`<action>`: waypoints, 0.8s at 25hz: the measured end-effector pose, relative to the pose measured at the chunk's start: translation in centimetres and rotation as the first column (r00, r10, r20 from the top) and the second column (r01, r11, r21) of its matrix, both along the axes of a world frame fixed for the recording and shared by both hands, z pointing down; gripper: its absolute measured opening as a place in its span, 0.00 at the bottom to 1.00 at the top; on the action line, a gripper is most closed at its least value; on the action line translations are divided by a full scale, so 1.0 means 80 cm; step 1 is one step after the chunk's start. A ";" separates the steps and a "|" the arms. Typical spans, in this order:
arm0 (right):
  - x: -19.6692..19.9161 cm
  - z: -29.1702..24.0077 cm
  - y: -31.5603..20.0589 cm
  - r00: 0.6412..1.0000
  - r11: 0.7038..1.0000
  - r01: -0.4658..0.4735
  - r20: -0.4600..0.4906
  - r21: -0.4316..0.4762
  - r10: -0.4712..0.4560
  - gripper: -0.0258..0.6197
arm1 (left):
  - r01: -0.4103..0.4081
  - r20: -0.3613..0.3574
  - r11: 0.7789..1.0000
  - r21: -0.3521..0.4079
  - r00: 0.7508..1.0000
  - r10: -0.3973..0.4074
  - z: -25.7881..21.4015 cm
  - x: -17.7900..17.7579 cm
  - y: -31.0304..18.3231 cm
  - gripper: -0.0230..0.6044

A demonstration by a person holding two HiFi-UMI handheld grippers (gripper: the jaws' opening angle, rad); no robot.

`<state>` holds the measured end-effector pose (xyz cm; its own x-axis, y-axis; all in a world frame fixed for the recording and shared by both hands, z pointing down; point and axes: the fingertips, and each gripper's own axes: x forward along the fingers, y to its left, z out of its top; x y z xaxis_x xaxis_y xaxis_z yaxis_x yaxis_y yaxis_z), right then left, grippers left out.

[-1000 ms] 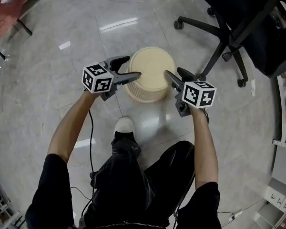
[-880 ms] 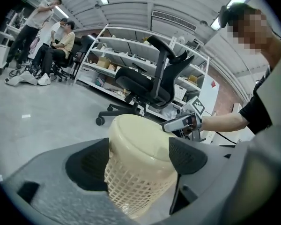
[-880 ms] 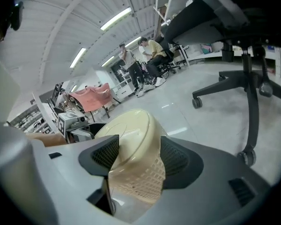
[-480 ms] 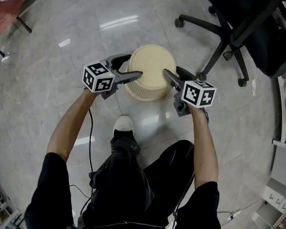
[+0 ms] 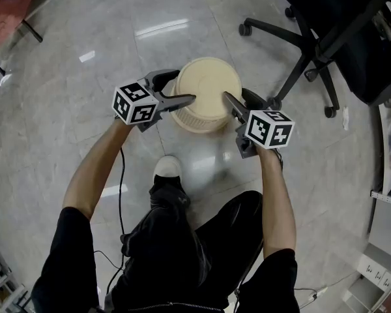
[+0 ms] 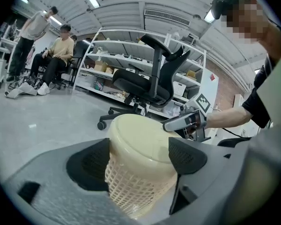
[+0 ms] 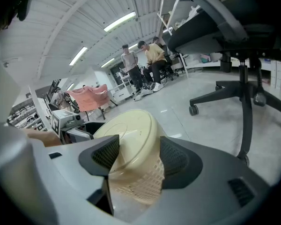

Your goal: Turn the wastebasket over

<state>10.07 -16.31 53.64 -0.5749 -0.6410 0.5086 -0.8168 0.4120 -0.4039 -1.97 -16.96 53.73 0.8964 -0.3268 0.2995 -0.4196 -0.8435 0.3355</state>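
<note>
A cream wastebasket (image 5: 207, 90) with lattice walls sits on the grey floor, its solid round face up. It shows in the left gripper view (image 6: 140, 144) and looks tilted in the right gripper view (image 7: 131, 130). My left gripper (image 5: 182, 87) is at its left side, jaws apart, with the basket's edge between them (image 6: 139, 156). My right gripper (image 5: 236, 95) is at its right side, also open against the basket wall (image 7: 138, 153). The basket's lower rim is hidden behind the gripper bodies.
A black office chair (image 5: 313, 51) on castors stands close at the right, behind the basket. My white shoe (image 5: 168, 169) is just in front of the basket. A cable (image 5: 122, 194) hangs by my left arm. Seated people (image 6: 56, 55) and shelves (image 6: 131, 60) are far off.
Both grippers and the basket have shifted a little away from me. The basket's top now looks slightly more tilted.
</note>
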 end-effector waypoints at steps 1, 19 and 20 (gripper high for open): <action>0.000 -0.004 -0.001 1.000 1.000 0.001 -0.007 0.015 -0.001 0.44 | 0.001 0.003 1.000 0.016 1.000 -0.001 -0.003 0.000 -0.001 0.65; -0.013 -0.057 0.045 0.975 0.949 0.165 -0.188 0.267 -0.116 0.44 | -0.012 -0.003 0.988 0.153 1.000 0.012 -0.033 -0.014 0.043 0.65; -0.016 -0.058 0.055 0.977 0.949 0.178 -0.161 0.260 -0.139 0.44 | -0.014 -0.003 0.989 0.149 1.000 0.015 -0.033 -0.017 0.052 0.65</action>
